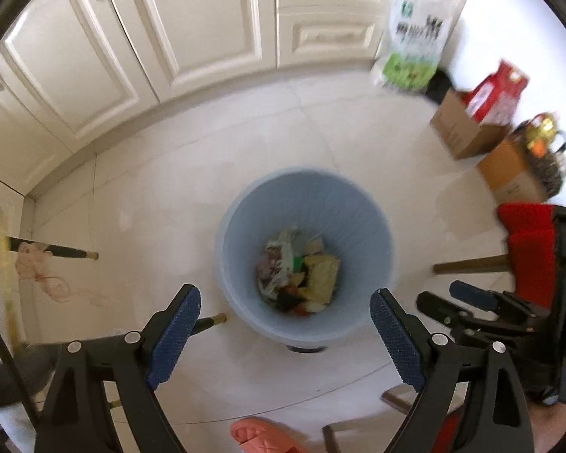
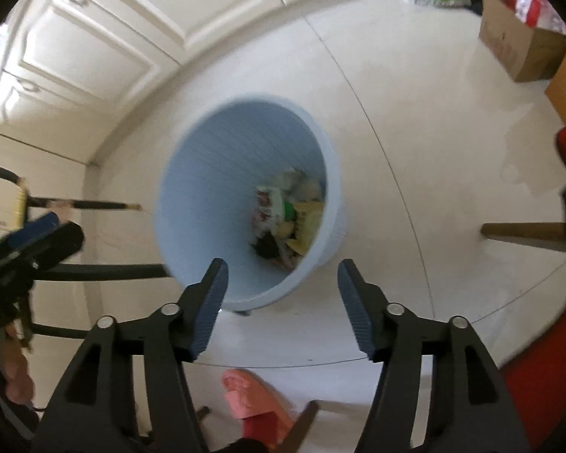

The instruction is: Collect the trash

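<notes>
One round bin point(image 1: 305, 253), pale blue plastic with fine ribbing on its inner wall, stood on a glossy cream tile floor point(image 1: 215, 158) before panelled cream cabinets point(image 1: 169, 30). Trash point(image 1: 300, 270) lay heaped at the bin's bottom: crumpled wrappers and yellow scraps, too blurred to count. Left tool point(image 1: 285, 334) pointed steeply down above the bin, its two black fingers with blue knurled pads point(image 1: 175, 336) spread wide, nothing between them. Right tool point(image 2: 281, 309) likewise angled down at the bin, released, gap empty; in the left view it showed at the right edge beside a red sleeve point(image 1: 532, 249). Two cardboard boxes point(image 1: 464, 128) sat by the far wall, one holding a red package point(image 1: 496, 88); a green-and-white plastic bag point(image 1: 415, 37) stood against the cabinets. One pink slipper point(image 1: 258, 436) showed at the lower edge. Dark furniture legs with brass tips point(image 1: 56, 251) stood left of the bin, a wooden leg point(image 1: 471, 264) to its right.
</notes>
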`<state>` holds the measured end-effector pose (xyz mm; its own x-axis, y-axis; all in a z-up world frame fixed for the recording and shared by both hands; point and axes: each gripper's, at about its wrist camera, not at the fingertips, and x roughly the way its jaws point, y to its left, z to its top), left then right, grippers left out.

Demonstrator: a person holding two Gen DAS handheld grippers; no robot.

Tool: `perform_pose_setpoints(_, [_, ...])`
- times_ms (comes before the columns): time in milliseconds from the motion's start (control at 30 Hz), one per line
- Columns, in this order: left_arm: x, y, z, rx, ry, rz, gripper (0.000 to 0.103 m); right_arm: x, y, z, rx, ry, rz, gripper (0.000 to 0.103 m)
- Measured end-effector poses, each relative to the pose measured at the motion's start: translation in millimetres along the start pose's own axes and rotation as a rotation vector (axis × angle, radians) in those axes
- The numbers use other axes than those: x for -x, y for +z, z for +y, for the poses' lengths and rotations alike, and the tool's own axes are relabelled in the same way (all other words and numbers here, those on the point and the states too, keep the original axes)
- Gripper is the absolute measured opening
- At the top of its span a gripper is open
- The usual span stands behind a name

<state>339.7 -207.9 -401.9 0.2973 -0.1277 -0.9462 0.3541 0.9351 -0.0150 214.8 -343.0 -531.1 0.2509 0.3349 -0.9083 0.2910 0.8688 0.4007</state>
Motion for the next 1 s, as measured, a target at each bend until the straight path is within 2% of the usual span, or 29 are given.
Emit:
perform_pose_setpoints(133, [74.6,-19.2,-8.7,0.0,-0.012,-0.106,0.09,61.7,-13.2,33.0,0.037,-0.002,-0.093,0.089])
perform_pose_setpoints(233, [132.1,-43.2,-5.4,-0.013,-0.012,-0.192,0.092,110.3,-25.5,55.7,0.067,0.017,-0.159,0.096])
perform_pose_setpoints(267, [146.5,-51.4,-6.8,-0.016,-0.017,-0.214,0.094,126.4,-28.5,62.7,0.085,0.014,-0.18,0.102])
perform_pose_setpoints(467, [252.7,-116.3,-14.4,-0.051,0.025,-0.39,0.096,226.8,-64.7,107.9,0.138,-0.034,-0.328,0.103])
perform_pose_setpoints(500, [270.5,-129.9,-15.4,-0.045,0.017,-0.421,0.097,236.8,-63.4,105.9,0.144,-0.027,-0.341,0.103])
perform_pose_setpoints(667, [360.5,-201.8,-9.2,-0.014,0.048,-0.561,0.102,308.5,-100.5,148.8,0.195,0.013,-0.444,0.103])
perform_pose_setpoints(800, [421.5,-265.0,-4.2,0.009,0.069,-0.651,0.102,361.1,-129.8,187.2,0.262,0.06,-0.527,0.103])
perform_pose_setpoints(867, [444.2,-295.4,-5.0,0.005,0.078,-0.672,0.102,381.7,-142.4,207.0,0.293,0.072,-0.561,0.103])
perform_pose_setpoints(1000, [491.7,-367.0,-9.1,0.023,0.183,-0.752,0.102,414.7,-167.8,240.5,0.345,0.097,-0.641,0.103])
